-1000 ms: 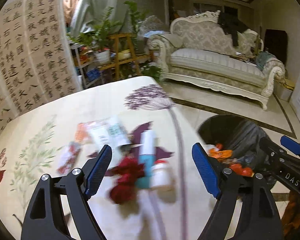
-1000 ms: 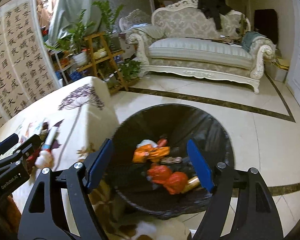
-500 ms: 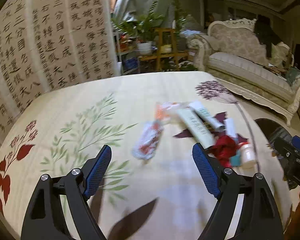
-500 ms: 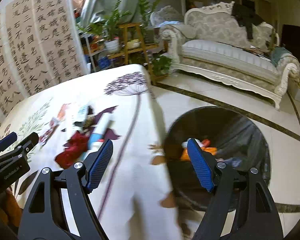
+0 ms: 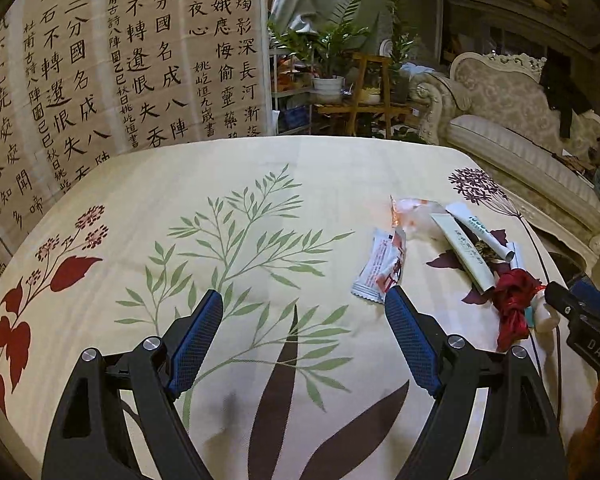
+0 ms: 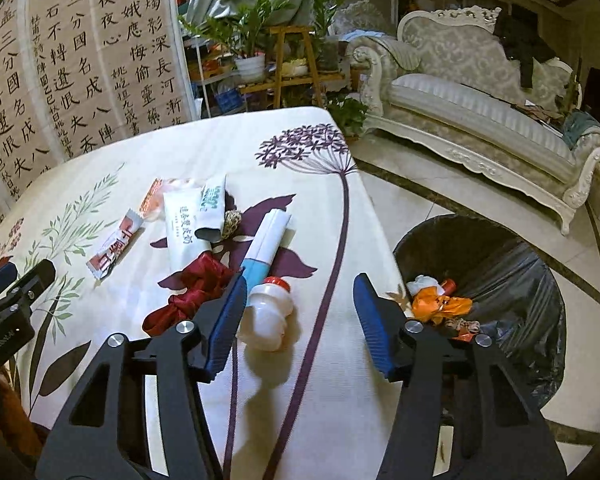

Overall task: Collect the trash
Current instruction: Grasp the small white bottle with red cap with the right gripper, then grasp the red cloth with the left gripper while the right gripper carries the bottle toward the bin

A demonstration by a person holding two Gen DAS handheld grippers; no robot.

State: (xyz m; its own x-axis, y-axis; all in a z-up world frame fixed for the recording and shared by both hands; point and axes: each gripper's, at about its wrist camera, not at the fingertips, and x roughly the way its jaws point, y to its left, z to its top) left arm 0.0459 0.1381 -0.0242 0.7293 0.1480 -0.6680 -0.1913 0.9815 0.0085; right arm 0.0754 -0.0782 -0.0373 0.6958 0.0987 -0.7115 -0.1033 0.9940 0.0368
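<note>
Trash lies on the floral tablecloth (image 5: 300,184): a red-and-white wrapper (image 5: 380,266), white tubes (image 5: 462,254), a red crumpled piece (image 5: 512,308) and a small white bottle (image 5: 546,316). My left gripper (image 5: 303,300) hangs open over bare cloth, left of the pile. In the right wrist view my right gripper (image 6: 300,286) hovers above the table edge with its jaws closing. The white bottle (image 6: 268,312) lies under them beside the left finger, not pressed. A blue-and-white tube (image 6: 266,240) and the red piece (image 6: 196,288) sit just beyond.
A black-lined bin (image 6: 512,256) with orange and red trash stands on the tiled floor, right of the table. A calligraphy screen (image 5: 100,60), potted plants (image 5: 332,52) and a pale sofa (image 6: 480,92) ring the room.
Both views have swung left, from the bin to the table. The left gripper now sits left of the pile. The right gripper's jaws have narrowed.
</note>
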